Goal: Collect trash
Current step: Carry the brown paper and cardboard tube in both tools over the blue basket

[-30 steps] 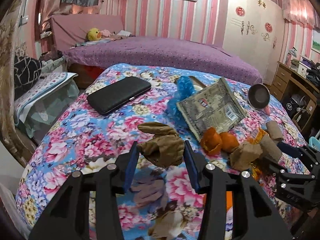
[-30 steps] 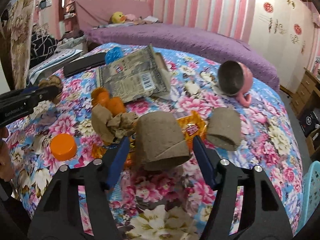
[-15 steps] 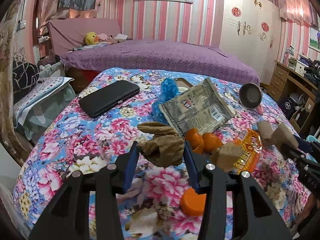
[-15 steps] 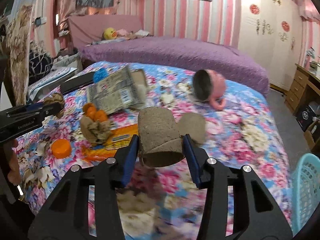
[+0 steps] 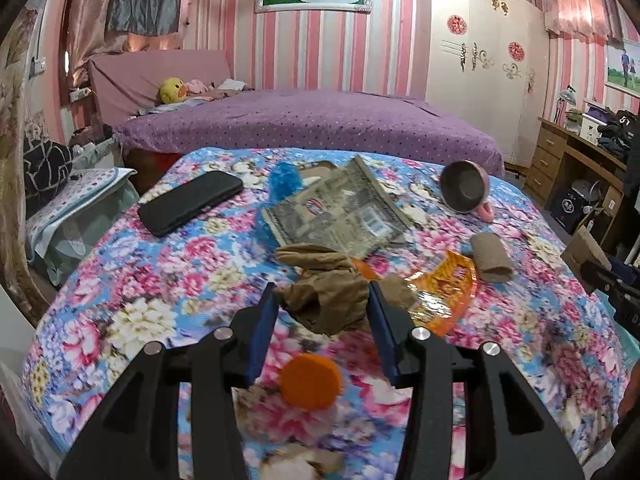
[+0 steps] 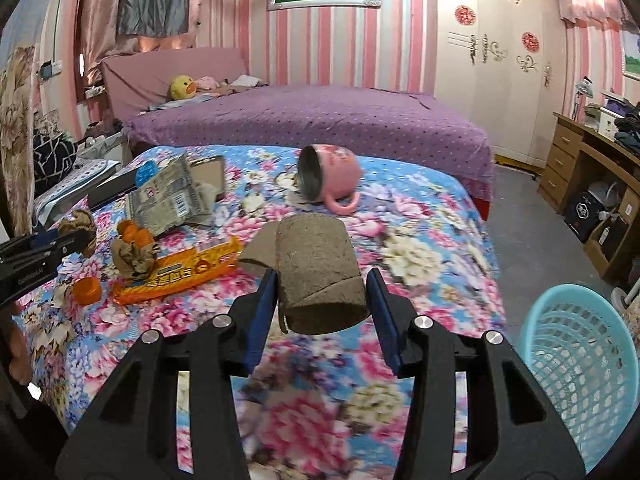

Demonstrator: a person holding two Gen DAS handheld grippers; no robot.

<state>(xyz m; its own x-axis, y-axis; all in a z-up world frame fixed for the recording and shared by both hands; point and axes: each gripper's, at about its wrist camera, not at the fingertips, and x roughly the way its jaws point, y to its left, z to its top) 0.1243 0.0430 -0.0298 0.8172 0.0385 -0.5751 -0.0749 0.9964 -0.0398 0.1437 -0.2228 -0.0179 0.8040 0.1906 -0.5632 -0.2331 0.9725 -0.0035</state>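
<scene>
My left gripper (image 5: 322,316) is shut on a crumpled brown paper wad (image 5: 326,300) and holds it above the floral bed cover (image 5: 160,280). My right gripper (image 6: 322,300) is shut on a cardboard tube (image 6: 318,272), lifted above the cover. A light blue mesh basket (image 6: 576,364) stands on the floor at the lower right of the right wrist view. On the cover lie an orange snack wrapper (image 6: 180,276), a second cardboard tube (image 5: 490,258), an orange cap (image 5: 310,380), another paper wad (image 6: 132,256) and a grey printed bag (image 5: 340,216).
A black phone (image 5: 190,202), a blue crumpled bag (image 5: 284,178) and a tipped pink mug (image 6: 328,180) lie on the cover. A purple bed (image 5: 300,120) is behind. A wooden desk (image 6: 592,160) stands at the right.
Both grippers have risen and pulled back with their loads. The right gripper closed on the tube, lifted it and swung right, bringing the blue basket into view.
</scene>
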